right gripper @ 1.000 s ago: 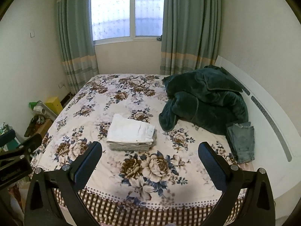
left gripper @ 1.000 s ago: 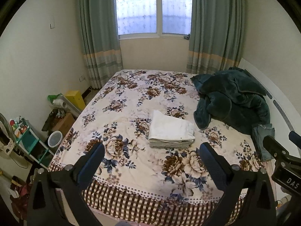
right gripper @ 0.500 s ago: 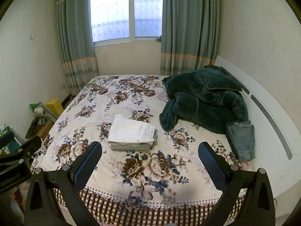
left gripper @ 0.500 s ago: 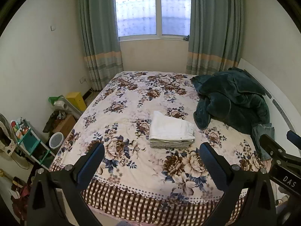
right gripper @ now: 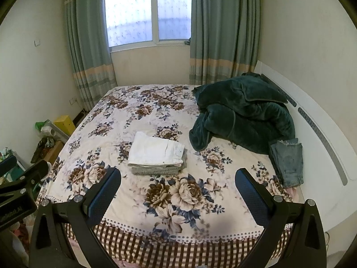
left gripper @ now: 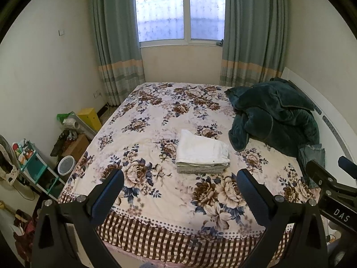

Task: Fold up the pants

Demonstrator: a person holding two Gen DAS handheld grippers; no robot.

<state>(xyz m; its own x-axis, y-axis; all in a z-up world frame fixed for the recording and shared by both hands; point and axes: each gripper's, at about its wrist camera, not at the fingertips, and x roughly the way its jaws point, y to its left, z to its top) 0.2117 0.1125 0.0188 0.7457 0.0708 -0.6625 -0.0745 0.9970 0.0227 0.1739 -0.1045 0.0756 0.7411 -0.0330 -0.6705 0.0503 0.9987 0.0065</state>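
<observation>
Folded white pants [left gripper: 202, 150] lie on top of a folded grey garment [left gripper: 198, 169] in the middle of the floral bed [left gripper: 156, 120]; they also show in the right wrist view [right gripper: 155, 150]. Blue jeans [right gripper: 287, 160] lie crumpled at the bed's right edge by the headboard, and show in the left wrist view [left gripper: 311, 160]. My left gripper [left gripper: 179, 184] is open and empty, held back from the bed's foot. My right gripper [right gripper: 178, 182] is open and empty, beside it.
A dark green plush blanket [right gripper: 241, 116] is heaped at the right rear of the bed. A white headboard [right gripper: 316, 134] runs along the right. Boxes, a yellow box [left gripper: 89, 119], a shelf and a white bin [left gripper: 66, 164] crowd the floor left of the bed.
Both grippers have drawn back and risen slightly, so the bed looks a little smaller and lower. Nothing on the bed has moved.
</observation>
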